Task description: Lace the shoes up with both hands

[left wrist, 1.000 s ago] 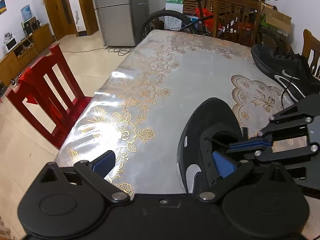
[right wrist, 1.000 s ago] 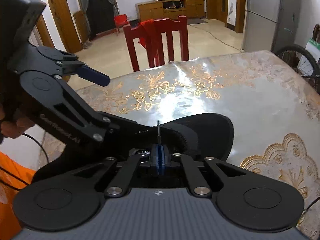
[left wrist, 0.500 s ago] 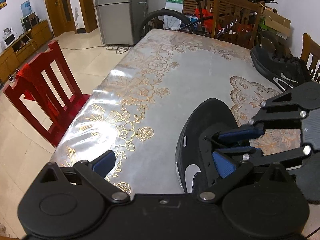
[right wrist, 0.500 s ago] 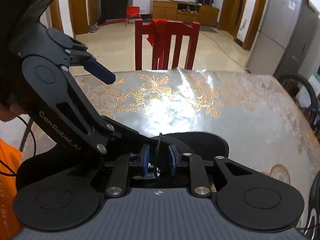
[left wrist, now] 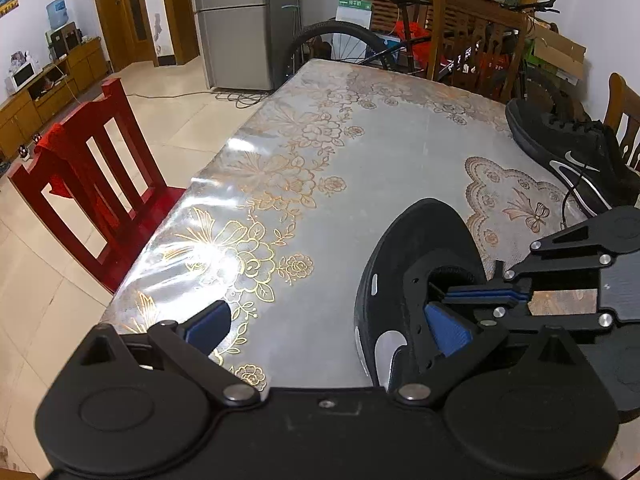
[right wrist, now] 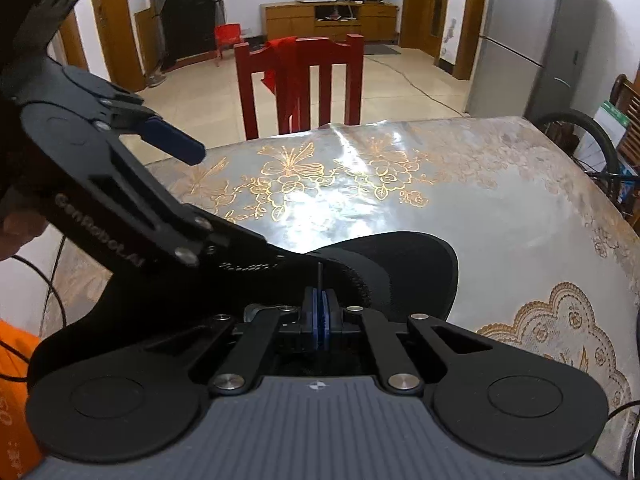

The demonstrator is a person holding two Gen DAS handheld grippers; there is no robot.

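The right gripper (right wrist: 319, 314) pinches the lace tip (right wrist: 319, 276) over the shoe (left wrist: 420, 248) (left gripper (left wrist: 332, 320) released); that thin hold could slip.

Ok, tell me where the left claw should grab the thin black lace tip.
Pinch the bare stretch of the thin black lace tip above the right claw, whose jaws are closing on its base. It stands upright over the near black sneaker, so come in level from the side.

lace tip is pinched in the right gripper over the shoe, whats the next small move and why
Probably ease the right gripper up and away to draw the lace tip clear. Its pads are shut on the tip above the shoe, while the left gripper stands open.
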